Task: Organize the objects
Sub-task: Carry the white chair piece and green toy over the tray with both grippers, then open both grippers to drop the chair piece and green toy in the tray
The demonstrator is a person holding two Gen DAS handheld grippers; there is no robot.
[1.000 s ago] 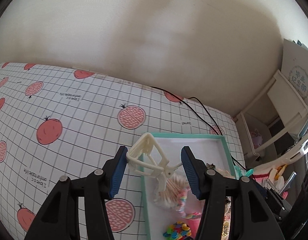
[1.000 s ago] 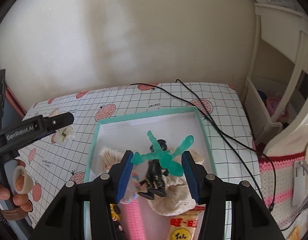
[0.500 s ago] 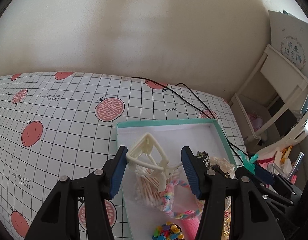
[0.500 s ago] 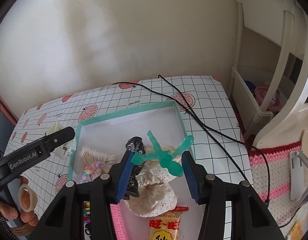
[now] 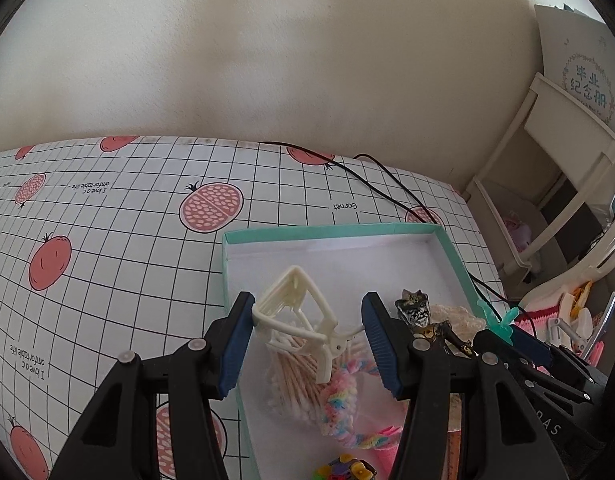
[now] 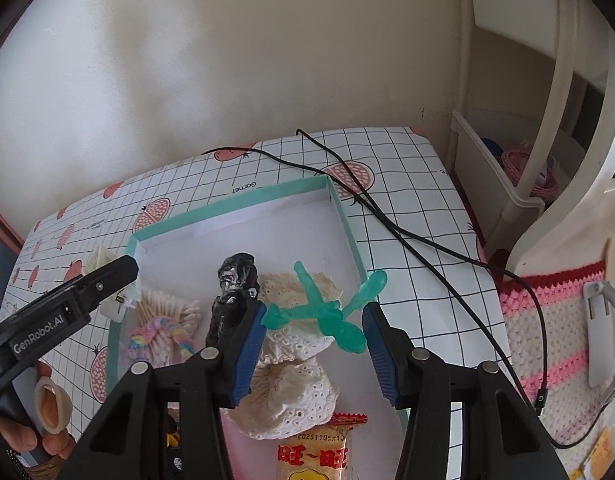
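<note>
My left hand-held gripper (image 5: 305, 344) is grasping a cream plastic clip (image 5: 303, 320); its blue pads (image 5: 237, 344) press the clip from both sides. The clip hangs over the left part of the green box (image 5: 331, 231), right above a bag of cotton swabs (image 5: 295, 384) & a rainbow braid (image 5: 343, 400) lying inside.

My right hand-held gripper (image 6: 313, 338) is clenched on a see-through green plastic toy (image 6: 327, 312) w/ thin arms sticking out. It hangs over the box's right half, above a lacy white cloth (image 6: 291, 400). A small black figure (image 6: 233, 280) w/ a silvery face stands in the box just left of the toy, next to the left pad.

At the near end of the box I see a red & yellow snack pack (image 6: 319, 456). In the left view there are also bright little pieces (image 5: 343, 470) at the bottom edge; can't tell what they are.

The box sits on the counter (image 5: 107, 240), which has a checked cover w/ red fruit. A black cable (image 6: 407, 236) runs across the counter past the box's far right corner. A white shelf (image 6: 507, 184) stands to the right. A person's fingers (image 6: 47, 416) show at the lower left of the right view, holding the other gripper.
</note>
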